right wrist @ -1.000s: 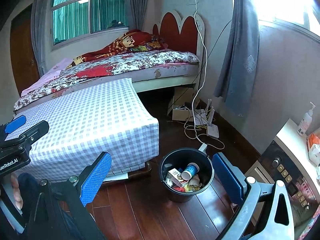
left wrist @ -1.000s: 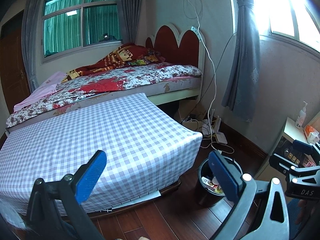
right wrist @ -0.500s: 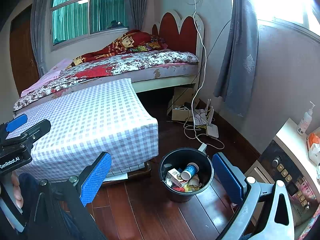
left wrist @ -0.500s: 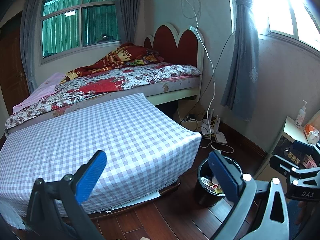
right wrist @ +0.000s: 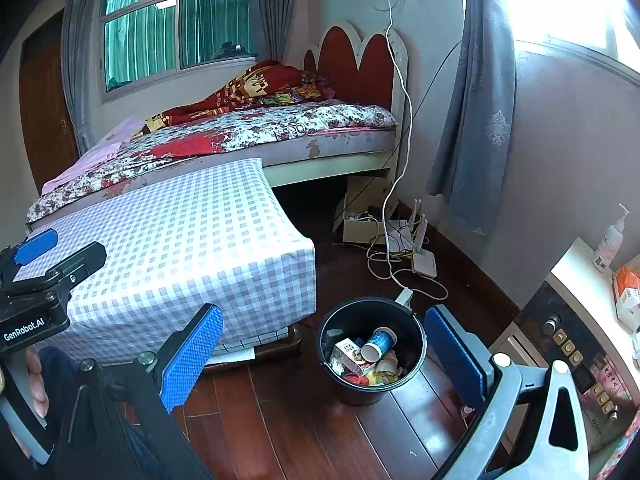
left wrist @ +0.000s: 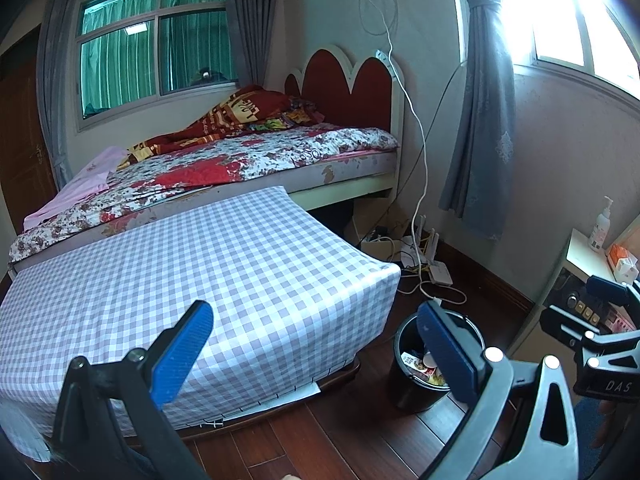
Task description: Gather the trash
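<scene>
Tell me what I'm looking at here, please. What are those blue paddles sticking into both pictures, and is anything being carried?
There is no robot here. A person holds a hand-held gripper in each hand, and each gripper carries a wide-angle camera looking forward along its two blue fingers. One picture comes from the left gripper, the other from the right gripper; each also catches the other tool at its edge. Both sets of jaws stand wide open with nothing between them, so nothing is being carried. The room is a bedroom. On the wooden floor, beside a checked cloth covering something low and wide, stands a black bin. It already holds trash, including a paper cup and a small carton. A floral bed is behind.
</scene>
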The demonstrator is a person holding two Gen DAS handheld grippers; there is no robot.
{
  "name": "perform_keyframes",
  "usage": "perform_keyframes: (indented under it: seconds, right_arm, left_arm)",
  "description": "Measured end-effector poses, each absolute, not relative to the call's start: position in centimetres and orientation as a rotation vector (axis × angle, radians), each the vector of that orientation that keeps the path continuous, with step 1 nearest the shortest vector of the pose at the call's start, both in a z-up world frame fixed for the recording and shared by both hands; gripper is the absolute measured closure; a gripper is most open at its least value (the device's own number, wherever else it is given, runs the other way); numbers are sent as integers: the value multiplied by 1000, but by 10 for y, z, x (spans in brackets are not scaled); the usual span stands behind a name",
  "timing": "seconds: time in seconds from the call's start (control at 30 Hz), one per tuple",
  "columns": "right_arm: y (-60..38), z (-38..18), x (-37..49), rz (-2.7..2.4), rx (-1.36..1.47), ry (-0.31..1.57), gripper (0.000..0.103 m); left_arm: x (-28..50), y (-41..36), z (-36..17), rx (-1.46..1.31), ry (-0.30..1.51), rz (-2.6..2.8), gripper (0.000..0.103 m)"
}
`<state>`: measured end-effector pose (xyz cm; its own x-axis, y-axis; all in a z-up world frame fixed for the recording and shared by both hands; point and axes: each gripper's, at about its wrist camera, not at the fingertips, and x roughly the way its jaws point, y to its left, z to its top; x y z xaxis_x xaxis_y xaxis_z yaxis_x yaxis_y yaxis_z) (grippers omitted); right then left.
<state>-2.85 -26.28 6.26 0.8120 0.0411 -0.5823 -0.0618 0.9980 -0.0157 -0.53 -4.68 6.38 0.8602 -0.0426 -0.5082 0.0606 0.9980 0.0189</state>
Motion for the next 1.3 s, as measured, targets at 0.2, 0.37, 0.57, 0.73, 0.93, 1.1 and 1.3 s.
perform_keyframes:
  seconds: [0.2, 0.37, 0.57, 0.73, 0.93, 1.1, 1.3]
  right_arm:
    - [-265, 65, -28, 56, -33, 620, 1]
    - [-263, 66, -27, 59, -35, 616, 1]
    - [-264, 65, -25, 60, -36, 621, 1]
    - [-266, 65, -25, 59, -36, 622, 1]
    - [-266, 65, -25, 59, -36, 622, 1]
    - [-265, 63, -26, 59, -36, 625, 1]
    - [-265, 62, -27, 58, -36, 624, 1]
  left_arm:
    - [-5, -47, 64, 36, 531, -54, 1]
    - [-5, -46, 64, 37, 533, -57, 1]
    - [-5, -45, 64, 38, 533, -57, 1]
    - [-5, -44, 63, 38, 535, -59, 1]
    - [-5, -43, 63, 38, 535, -59, 1]
    - [-6, -43, 63, 40, 538, -66, 1]
    - [-4, -40, 61, 54, 538, -61, 1]
